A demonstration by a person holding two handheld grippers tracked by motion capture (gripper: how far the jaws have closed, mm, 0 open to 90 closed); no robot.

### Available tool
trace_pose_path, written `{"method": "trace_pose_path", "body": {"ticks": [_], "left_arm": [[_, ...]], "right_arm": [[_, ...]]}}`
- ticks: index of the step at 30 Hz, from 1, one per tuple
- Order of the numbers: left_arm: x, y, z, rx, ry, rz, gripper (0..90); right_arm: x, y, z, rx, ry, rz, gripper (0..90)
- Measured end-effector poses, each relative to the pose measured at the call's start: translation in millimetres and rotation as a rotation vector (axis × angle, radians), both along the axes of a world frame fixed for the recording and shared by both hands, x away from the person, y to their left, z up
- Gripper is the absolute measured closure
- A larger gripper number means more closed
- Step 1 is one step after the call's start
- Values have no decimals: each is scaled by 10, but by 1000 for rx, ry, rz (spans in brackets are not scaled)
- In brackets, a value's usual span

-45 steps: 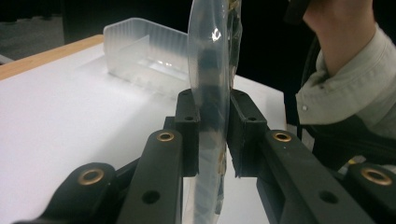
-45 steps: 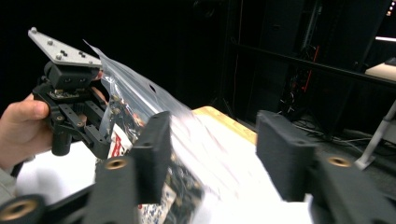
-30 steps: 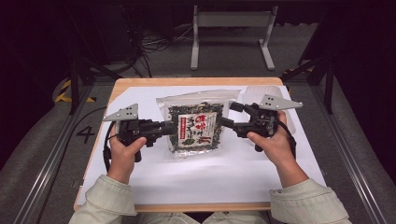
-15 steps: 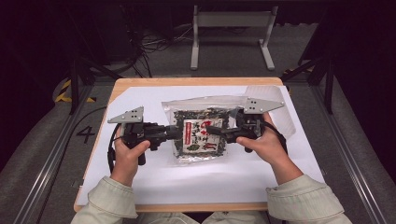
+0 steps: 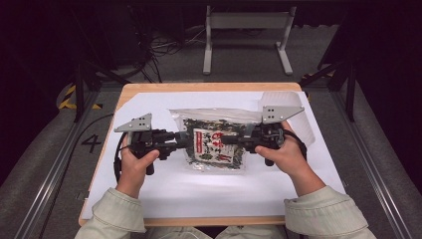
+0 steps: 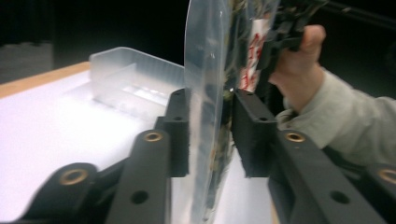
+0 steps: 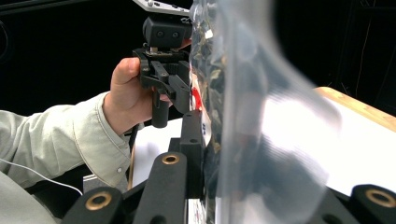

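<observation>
A clear bag [image 5: 215, 142] of dark dried food with a red-and-white label is held above the white sheet [image 5: 209, 194] on the table, gripped from both sides. The left gripper [image 6: 211, 133] is seen with its jaws nearly closed, the bag's edge pinched between the two black pads. The right gripper [image 7: 210, 154] is set against the opposite edge; one jaw is pressed to the film, the other is hidden behind it, so a firm pinch is judged likely but not confirmed. A clear plastic tray [image 6: 133, 77] lies beyond, well apart. The bag is probably being lifted or stretched; even tension should be kept, both hands level, and pulling kept gentle so the film is not torn.
</observation>
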State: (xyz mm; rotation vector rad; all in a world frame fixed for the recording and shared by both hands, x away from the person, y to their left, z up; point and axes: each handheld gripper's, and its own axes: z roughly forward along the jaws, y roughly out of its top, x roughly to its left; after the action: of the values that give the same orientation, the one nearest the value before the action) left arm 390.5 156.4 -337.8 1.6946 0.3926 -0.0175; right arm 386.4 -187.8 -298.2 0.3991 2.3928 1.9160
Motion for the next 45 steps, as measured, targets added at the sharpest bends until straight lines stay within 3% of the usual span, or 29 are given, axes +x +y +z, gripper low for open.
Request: {"method": "trace_pose_path", "body": {"ticks": [1,2,3,4,7,8,11,19,20,29,38,45], "left_arm": [[-3,9,11,16,-5,14,641],[-8,28,30,70,-29,55,566],[-8,28,30,70,-29,55,515],[-13,42,40,96,-36,76,515],[-7,72,59,162,-50,116,407],[-7,72,59,162,-50,116,399],[4,94,71,225,-55,130,356],[50,177,73,287,-29,194,268],[68,211,66,302,-28,216,253],[138,346,24,309,-2,274,158],[169,456,-2,320,-10,329,84],[179,501,-20,331,-20,343,45]], "right_arm": [[-1,-5,15,-2,-4,-4,758],[1,-27,36,-8,-12,-20,758],[1,-27,36,-8,-12,-20,758],[6,-47,49,-6,-19,-30,759],[23,-170,121,10,-30,-69,759],[23,-170,121,10,-30,-69,759],[46,-292,199,11,-50,-115,758],[108,-492,317,5,-81,-211,758],[138,-561,339,8,-87,-248,757],[269,-811,420,27,-102,-368,757],[386,-998,472,39,-127,-454,757],[512,-1160,493,35,-143,-524,757]]}}
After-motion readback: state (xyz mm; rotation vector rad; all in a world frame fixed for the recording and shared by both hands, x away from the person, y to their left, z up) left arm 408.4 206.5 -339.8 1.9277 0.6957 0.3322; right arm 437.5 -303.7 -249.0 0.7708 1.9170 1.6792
